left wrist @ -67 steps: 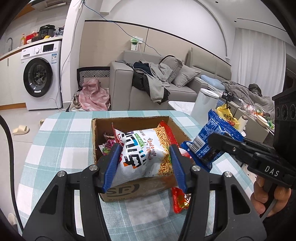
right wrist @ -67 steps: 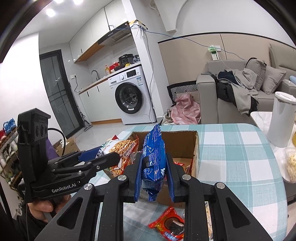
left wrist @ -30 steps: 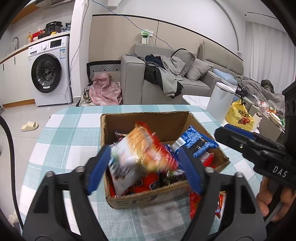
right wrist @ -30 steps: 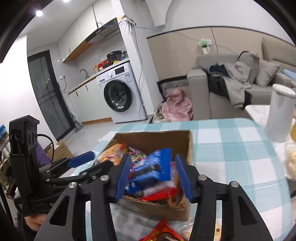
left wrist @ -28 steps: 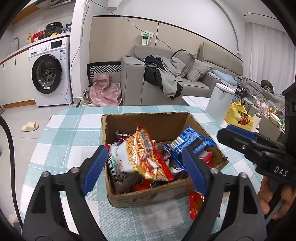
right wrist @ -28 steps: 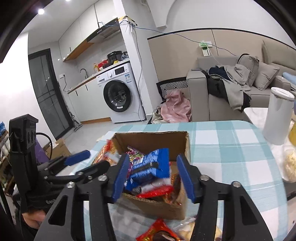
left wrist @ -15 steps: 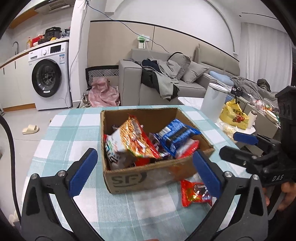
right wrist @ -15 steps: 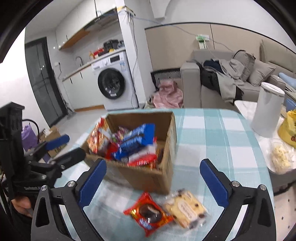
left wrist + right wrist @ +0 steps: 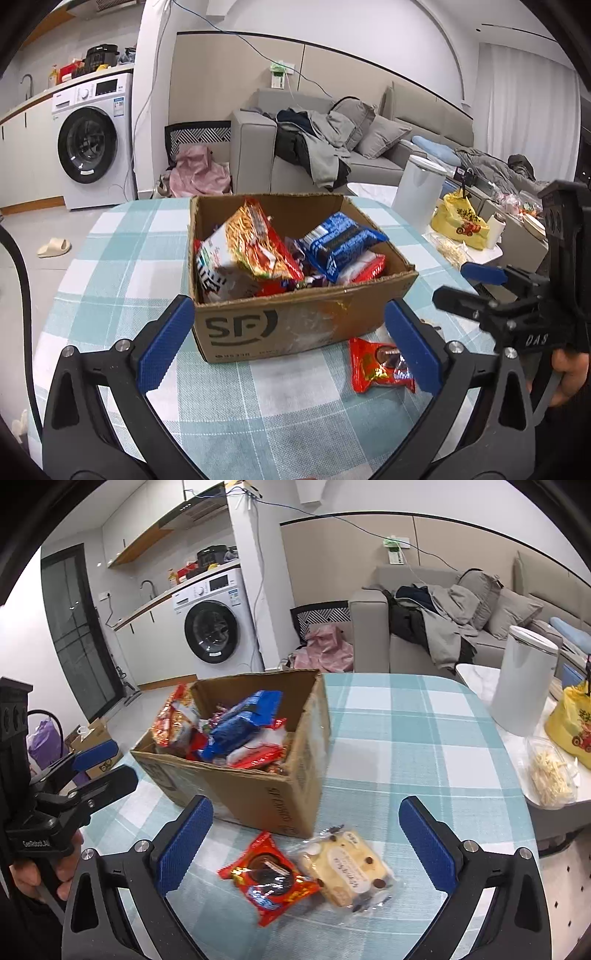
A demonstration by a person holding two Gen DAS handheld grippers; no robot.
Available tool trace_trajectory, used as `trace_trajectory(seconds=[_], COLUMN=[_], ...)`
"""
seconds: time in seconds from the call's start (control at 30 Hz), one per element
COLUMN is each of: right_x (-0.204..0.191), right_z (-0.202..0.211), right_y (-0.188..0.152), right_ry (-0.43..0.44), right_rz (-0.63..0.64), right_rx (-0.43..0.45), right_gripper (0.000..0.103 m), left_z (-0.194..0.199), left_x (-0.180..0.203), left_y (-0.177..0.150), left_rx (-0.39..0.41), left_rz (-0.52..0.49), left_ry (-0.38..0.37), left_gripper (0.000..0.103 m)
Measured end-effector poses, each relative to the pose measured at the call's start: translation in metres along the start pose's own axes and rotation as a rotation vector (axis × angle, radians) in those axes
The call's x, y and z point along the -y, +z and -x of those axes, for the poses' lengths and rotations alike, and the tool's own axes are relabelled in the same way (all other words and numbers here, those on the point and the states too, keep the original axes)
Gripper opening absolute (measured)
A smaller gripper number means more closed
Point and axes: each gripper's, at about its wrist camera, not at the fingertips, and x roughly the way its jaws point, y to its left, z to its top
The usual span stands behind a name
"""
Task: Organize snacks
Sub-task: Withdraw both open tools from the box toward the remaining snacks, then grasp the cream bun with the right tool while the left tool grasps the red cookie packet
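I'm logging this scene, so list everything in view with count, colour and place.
cardboard box: one, brown, mid-table.
noodle bag: one, orange-red, in box, left.
blue packet: one, in box, right.
red packet: one, on cloth before the box.
cake packet: one, clear with pale cake, touching the red packet.
tablecloth: one, teal-white check.
white canister: one, side table.
yellow bag: one, beside canister.
washing machine: one, white, back left.
sofa: one, grey, behind.
left gripper: open.
right gripper: open.
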Motion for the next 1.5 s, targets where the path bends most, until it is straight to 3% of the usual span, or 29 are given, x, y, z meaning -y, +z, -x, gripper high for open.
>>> trace_trajectory(seconds=[0.27, 0.7, 1.13, 1.5], right_x=[0.019, 0.041, 0.038, 0.027], right_z=[-0.004, -0.040, -0.071, -0.074], right_y=[-0.001, -0.019, -0.037, -0.043], right_ry=[-0.024, -0.073, 0.004, 0.097], right_rz=[-0.040, -0.066, -0.052, -0.023], right_rx=[-0.038, -0.196, -0.281, -0.302], right_gripper=[0.103, 0.103, 0.101, 0.079], left_z=[-0.014, -0.044, -0.065, -0.080], left_x=[0.014, 0.041, 0.048, 0.054], left_y=[-0.009, -0.030, -0.043, -0.054], left_rx=[-0.039, -0.120, -0.165, -0.206], left_rz=[-0.041, -0.108, -0.121, -0.148], left_ry=[-0.006, -0.030, -0.044, -0.064], left_gripper=[0.102, 0.102, 0.102, 0.102])
